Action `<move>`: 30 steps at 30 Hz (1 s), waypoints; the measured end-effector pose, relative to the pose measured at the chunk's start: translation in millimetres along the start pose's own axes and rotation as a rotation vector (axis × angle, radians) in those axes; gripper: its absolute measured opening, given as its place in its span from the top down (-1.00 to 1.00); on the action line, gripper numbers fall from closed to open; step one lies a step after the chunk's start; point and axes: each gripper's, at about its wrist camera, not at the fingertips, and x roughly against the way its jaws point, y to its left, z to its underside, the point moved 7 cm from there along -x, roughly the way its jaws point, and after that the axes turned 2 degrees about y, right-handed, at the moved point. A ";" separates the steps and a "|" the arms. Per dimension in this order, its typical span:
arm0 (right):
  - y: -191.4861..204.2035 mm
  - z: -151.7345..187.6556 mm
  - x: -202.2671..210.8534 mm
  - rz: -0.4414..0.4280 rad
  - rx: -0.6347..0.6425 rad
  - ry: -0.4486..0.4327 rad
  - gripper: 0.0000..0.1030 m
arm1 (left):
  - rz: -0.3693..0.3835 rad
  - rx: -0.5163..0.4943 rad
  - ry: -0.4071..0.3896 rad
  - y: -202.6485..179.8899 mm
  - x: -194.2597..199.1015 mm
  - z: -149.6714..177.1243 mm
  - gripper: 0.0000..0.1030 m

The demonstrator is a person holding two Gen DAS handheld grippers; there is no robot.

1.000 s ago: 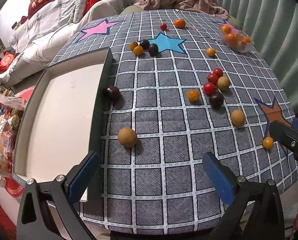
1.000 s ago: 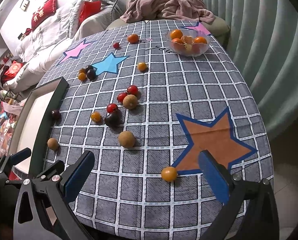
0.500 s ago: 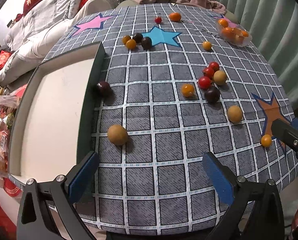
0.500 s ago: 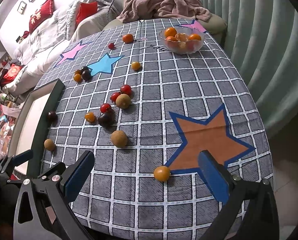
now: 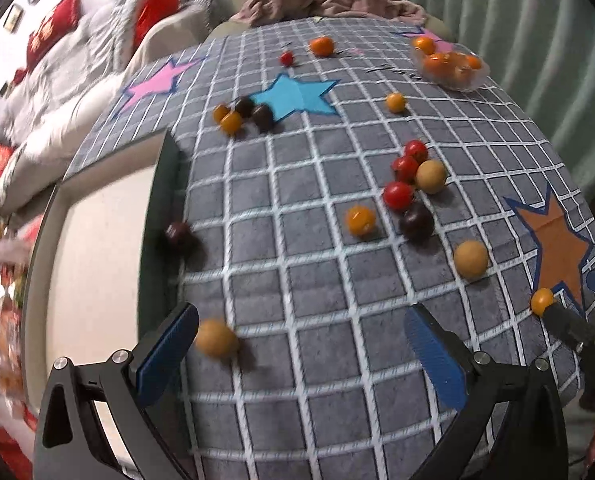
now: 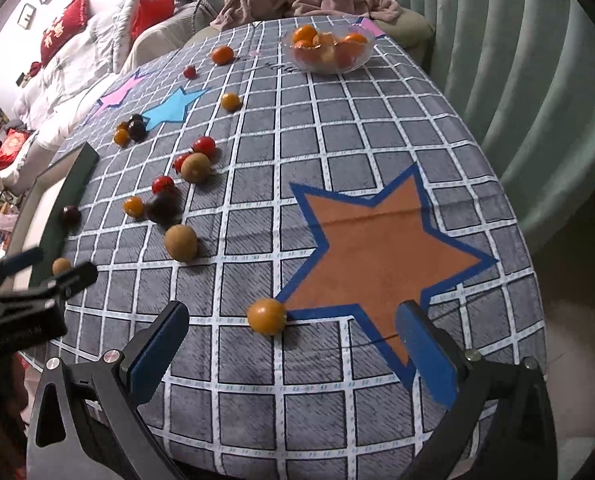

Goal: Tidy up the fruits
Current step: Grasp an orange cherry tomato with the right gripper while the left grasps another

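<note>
- A table under a grey checked cloth (image 6: pixel 337 128) with coloured stars; small fruits lie scattered over it; a clear bowl (image 6: pixel 329 54) at the far edge holds orange fruits; a pale tray (image 5: pixel 97 264) with a dark rim sits at the left edge.
- The right gripper (image 6: pixel 293 354) has its jaws spread wide and holds nothing; a small orange fruit (image 6: pixel 266 316) lies just ahead between its fingers, touching the tip of the orange star (image 6: pixel 377 248).
- The left gripper (image 5: pixel 301 350) is likewise wide apart and empty; a tan round fruit (image 5: pixel 216 338) sits just beside its left finger, near the tray rim.
- Likely step: the right gripper picks up the orange fruit; centre the fruit between the pads, lower to the cloth, close gently so it neither rolls nor bruises.
- The tan fruit is off-centre for the left gripper; shifting left first seems wise.
</note>
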 end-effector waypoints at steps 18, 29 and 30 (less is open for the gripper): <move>24.8 10.4 -18.2 -0.020 0.131 -0.057 -0.92 | 0.042 -0.069 -0.041 -18.2 -38.7 -31.6 -0.51; 30.2 7.6 -14.2 -0.007 0.167 -0.104 0.55 | 0.145 -0.068 -0.070 -31.1 -38.4 -36.9 0.43; 29.9 7.8 -13.8 -0.019 0.157 -0.103 0.54 | 0.155 -0.071 -0.071 -33.8 -37.4 -36.3 0.63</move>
